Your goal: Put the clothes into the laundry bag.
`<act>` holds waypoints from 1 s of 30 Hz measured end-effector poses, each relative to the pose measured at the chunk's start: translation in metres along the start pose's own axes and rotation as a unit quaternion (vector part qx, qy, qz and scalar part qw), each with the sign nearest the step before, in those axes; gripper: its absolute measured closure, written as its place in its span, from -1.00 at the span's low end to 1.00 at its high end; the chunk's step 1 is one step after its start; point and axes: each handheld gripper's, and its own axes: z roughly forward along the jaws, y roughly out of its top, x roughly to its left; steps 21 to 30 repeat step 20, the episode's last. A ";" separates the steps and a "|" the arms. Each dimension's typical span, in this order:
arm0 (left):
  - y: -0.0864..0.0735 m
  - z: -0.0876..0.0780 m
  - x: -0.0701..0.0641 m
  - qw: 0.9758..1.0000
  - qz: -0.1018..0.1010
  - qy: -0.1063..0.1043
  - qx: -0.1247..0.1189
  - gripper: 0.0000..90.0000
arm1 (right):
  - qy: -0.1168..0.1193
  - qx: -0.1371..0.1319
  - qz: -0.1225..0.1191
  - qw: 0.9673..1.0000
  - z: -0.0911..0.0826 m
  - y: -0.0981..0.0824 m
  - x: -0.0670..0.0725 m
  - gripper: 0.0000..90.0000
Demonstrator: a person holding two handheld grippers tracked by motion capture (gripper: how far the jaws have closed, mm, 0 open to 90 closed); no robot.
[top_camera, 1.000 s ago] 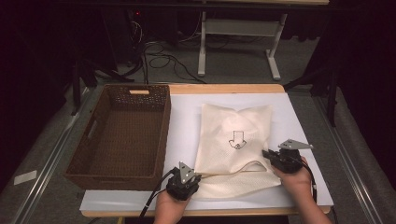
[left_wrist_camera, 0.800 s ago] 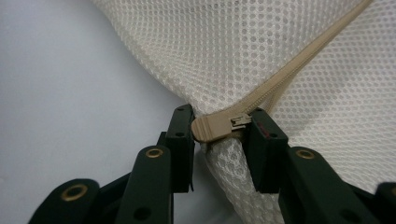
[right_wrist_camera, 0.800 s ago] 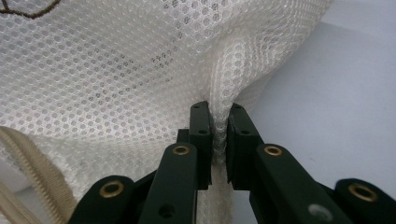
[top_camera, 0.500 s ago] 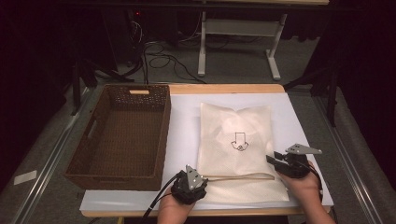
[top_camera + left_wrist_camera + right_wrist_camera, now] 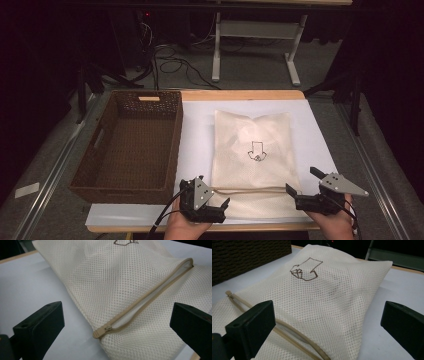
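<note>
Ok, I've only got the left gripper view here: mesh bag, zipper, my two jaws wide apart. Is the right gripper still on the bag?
Observer: No. The right gripper has just been opening; its jaws stand wide with nothing between them, beside the mesh bag's right corner.
Operator: Is anything beside the bag on the table?
Observer: Yes, a brown woven basket stands left of it, with nothing inside.
Operator: Does the zipper run right across?
Observer: The high view shows the zipper spanning the bag's near end, from the left gripper toward the right one.
</note>
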 end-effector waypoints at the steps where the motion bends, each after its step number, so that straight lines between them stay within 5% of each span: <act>1: 0.000 0.000 0.000 1.000 0.004 0.005 -0.002 -1.00 | 0.000 0.000 0.000 1.000 0.000 0.000 0.000 -1.00; 9: 0.001 0.001 0.006 0.999 0.003 0.034 -0.002 -0.91 | 0.003 -0.002 0.006 1.000 -0.001 -0.001 -0.003 -1.00; 30: 0.000 -0.001 0.010 0.999 -0.010 0.033 -0.001 -0.85 | 0.008 -0.008 0.003 1.000 -0.001 -0.001 -0.005 -0.99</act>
